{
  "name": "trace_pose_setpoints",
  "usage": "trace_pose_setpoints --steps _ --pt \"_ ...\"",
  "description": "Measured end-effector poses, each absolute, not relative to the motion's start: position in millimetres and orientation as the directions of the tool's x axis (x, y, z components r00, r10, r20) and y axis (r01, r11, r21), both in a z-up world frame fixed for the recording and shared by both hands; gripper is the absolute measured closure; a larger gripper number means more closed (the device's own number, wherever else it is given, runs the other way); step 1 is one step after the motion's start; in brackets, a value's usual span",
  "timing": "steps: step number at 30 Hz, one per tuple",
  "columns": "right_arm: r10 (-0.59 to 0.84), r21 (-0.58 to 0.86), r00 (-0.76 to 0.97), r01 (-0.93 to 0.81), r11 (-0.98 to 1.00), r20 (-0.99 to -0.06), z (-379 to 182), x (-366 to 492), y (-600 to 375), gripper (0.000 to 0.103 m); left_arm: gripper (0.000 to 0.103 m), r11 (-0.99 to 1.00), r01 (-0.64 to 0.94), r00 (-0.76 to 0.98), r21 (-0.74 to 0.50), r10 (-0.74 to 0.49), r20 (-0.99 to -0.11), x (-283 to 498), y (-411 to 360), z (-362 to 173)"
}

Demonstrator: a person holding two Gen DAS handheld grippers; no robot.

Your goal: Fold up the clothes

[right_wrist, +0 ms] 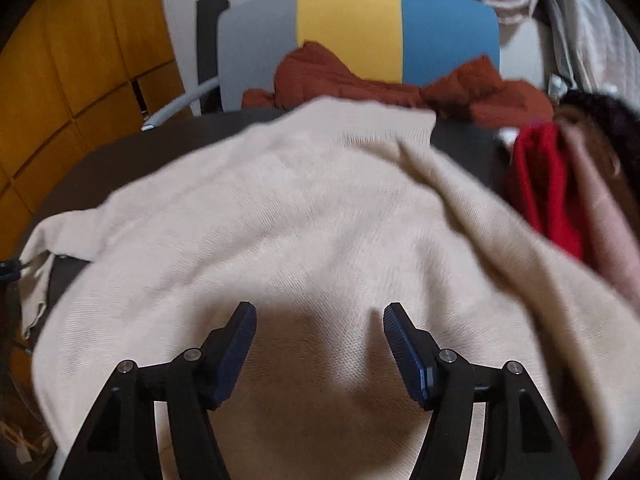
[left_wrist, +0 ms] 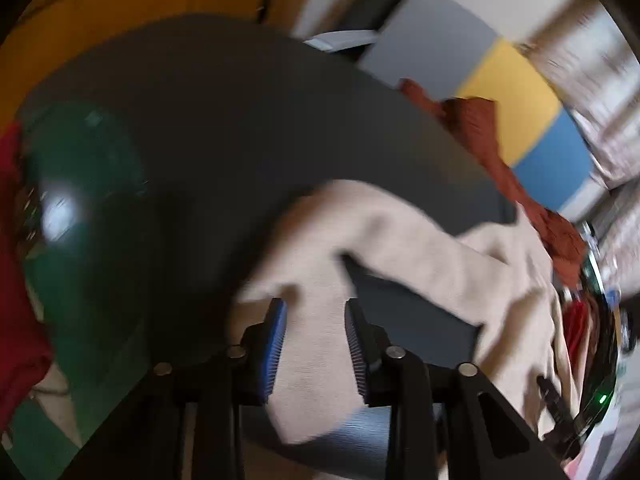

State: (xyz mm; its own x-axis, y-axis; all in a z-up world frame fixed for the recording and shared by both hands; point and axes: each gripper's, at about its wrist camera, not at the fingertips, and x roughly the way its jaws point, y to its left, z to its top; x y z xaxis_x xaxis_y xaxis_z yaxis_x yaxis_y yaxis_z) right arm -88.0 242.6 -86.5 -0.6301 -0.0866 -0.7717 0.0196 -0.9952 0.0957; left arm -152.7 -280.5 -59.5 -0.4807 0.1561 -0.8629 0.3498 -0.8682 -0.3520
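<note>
My left gripper [left_wrist: 316, 316] straddles the cream sweater [right_wrist: 304, 216] sleeve, unclenched; right gripper [right_wrist: 319, 320] released over its body on the dark table [left_wrist: 240, 120]. Risk: red garment [right_wrist: 544, 184] at 2 o'clock snagging

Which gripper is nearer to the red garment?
Right. The right gripper hovers over the cream sweater, the red garment just beside; the left gripper is at the sleeve, farther off.

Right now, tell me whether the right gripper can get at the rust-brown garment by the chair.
Probably not directly: the right gripper, open, hovers over the cream sweater, which lies spread between it and the rust-brown garment.
</note>
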Motion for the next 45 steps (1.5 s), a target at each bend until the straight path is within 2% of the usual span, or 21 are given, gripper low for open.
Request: trace_pose_setpoints --steps 2,5,7,11,12,15,19,22,29,31,32,33,34,35,36,40,42,45 --pt "-0.112 0.134 -0.643 0.014 -0.991 -0.758 -96.1 -85.8 245.9 0.024 0.069 -0.876 0.351 -0.444 -0.330 0.154 -0.883 -160.7 -288.6 -69.9" --pt "-0.162 0.186 -0.662 0.034 -0.982 -0.732 -95.8 -81.7 250.9 0.021 0.067 -0.912 0.302 -0.407 -0.276 0.139 -0.903 -178.1 -285.1 -84.7" --pt "-0.176 0.201 -0.668 0.041 -0.979 -0.723 -96.1 -79.4 252.5 0.019 0.066 -0.946 0.252 -0.431 -0.204 0.079 -0.899 -187.6 -277.7 -85.5" --pt "-0.189 0.218 -0.675 0.043 -0.975 -0.713 -97.4 -77.6 252.9 0.019 0.066 -0.973 0.229 -0.423 0.019 -0.117 -0.899 -204.7 -263.0 -81.8" --pt "-0.191 0.221 -0.677 0.043 -0.974 -0.711 -97.9 -79.1 251.5 0.019 0.068 -0.970 0.242 -0.459 0.025 -0.138 -0.878 -203.9 -262.9 -74.3" --pt "-0.197 0.232 -0.682 0.041 -0.972 -0.704 -97.7 -77.1 251.1 0.019 0.066 -0.965 0.248 -0.605 -0.081 -0.089 -0.791 -196.8 -272.9 -44.7" --pt "-0.211 0.246 -0.684 0.047 -0.968 -0.698 -98.1 -77.5 251.7 0.016 0.066 -0.944 0.258 -0.687 -0.207 -0.028 -0.726 -195.1 -301.3 -20.4" --pt "-0.219 0.251 -0.683 0.054 -0.966 -0.696 -99.4 -79.5 251.8 0.015 0.066 -0.933 0.284 -0.655 -0.219 -0.023 -0.755 -203.4 -319.5 -23.0" --pt "-0.220 0.245 -0.681 0.062 -0.968 -0.699 -99.8 -81.2 250.9 0.013 0.065 -0.945 0.249 -0.452 -0.210 0.078 -0.889 -241.5 -332.3 -75.8" --pt "-0.221 0.245 -0.681 0.063 -0.968 -0.698 -99.6 -82.1 251.8 0.013 0.065 -0.947 0.242 -0.436 -0.212 0.089 -0.896 -242.3 -330.7 -88.3" --pt "-0.221 0.245 -0.681 0.064 -0.968 -0.698 -99.5 -82.5 252.3 0.013 0.067 -0.951 0.233 -0.454 -0.203 0.078 -0.887 -240.7 -329.6 -90.4" --pt "-0.222 0.244 -0.681 0.064 -0.968 -0.698 -99.4 -83.0 252.5 0.013 0.073 -0.959 0.224 -0.461 -0.175 0.054 -0.886 -239.5 -327.0 -91.4" --pt "-0.222 0.244 -0.680 0.065 -0.968 -0.698 -99.4 -83.5 252.6 0.013 0.087 -0.967 0.215 -0.461 -0.136 0.023 -0.887 -238.7 -323.6 -91.8" --pt "-0.222 0.243 -0.680 0.066 -0.968 -0.699 -99.4 -84.0 252.7 0.013 0.095 -0.974 0.197 -0.462 -0.114 0.011 -0.887 -235.9 -318.0 -88.5" --pt "-0.222 0.243 -0.680 0.066 -0.968 -0.699 -99.4 -84.5 252.7 0.013 0.098 -0.980 0.173 -0.463 -0.102 0.010 -0.886 -232.0 -311.0 -82.9" --pt "-0.222 0.242 -0.679 0.068 -0.968 -0.699 -99.5 -85.5 252.8 0.013 0.100 -0.984 0.162 -0.609 -0.077 -0.038 -0.792 -226.4 -309.1 -26.7" --pt "-0.222 0.242 -0.679 0.068 -0.968 -0.699 -99.4 -84.9 252.7 0.013 0.101 -0.982 0.171 -0.727 -0.085 -0.068 -0.683 -212.9 -314.8 19.2" --pt "-0.221 0.241 -0.680 0.067 -0.968 -0.699 -99.6 -84.6 252.2 0.013 0.101 -0.984 0.161 -0.815 -0.069 -0.094 -0.572 -183.0 -319.9 55.3"
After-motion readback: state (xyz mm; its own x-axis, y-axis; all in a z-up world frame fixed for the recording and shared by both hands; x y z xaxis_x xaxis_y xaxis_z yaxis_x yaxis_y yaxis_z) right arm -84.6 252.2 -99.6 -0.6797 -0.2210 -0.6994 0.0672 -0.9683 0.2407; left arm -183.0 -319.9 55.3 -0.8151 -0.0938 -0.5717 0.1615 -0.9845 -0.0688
